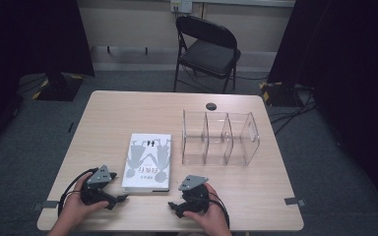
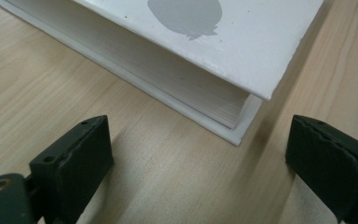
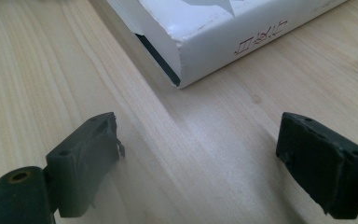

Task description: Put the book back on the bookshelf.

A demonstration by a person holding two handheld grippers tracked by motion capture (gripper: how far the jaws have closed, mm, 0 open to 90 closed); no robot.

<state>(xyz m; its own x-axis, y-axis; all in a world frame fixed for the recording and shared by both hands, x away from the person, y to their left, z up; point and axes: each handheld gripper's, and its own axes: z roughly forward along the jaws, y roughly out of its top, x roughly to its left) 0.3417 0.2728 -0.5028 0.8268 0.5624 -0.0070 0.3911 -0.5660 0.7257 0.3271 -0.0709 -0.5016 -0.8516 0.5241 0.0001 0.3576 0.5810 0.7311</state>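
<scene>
book: white hardcover book [image 1: 147, 162] lay flat on the table [image 1: 103, 118], toward the near edge and a bit left of centre; grey figures printed on the cover
book axis: long axis ran from near edge to far edge of the table; the short near end faced the person
left gripper: left gripper [image 1: 120, 198] rested on the table near the near-left corner, just beside the book's near-left corner, tips aimed at it; jaws spread wide, nothing between them, not touching the book
left gripper view: book's page-edge corner [image 2: 233, 112] sat ahead, centred between the 2 jaws, with a gap of bare table before it
right gripper: right gripper [image 1: 173, 206] sat at the near edge, just below-right of the book's near-right corner; jaws spread wide, empty
right gripper view: book's spine corner [image 3: 205, 51] lay ahead and slightly left of the jaw line, clear of both pads
nearer hand: both about equally close, 1 at each near corner; left looked a touch closer and better lined up
organizer: clear 3-slot rack [image 1: 220, 138] stood right of the book toward the far-right side, empty, well apart from both grippers
likely next: closing in on the near end from both corners; depended on the jaws straddling the book's thickness
</scene>
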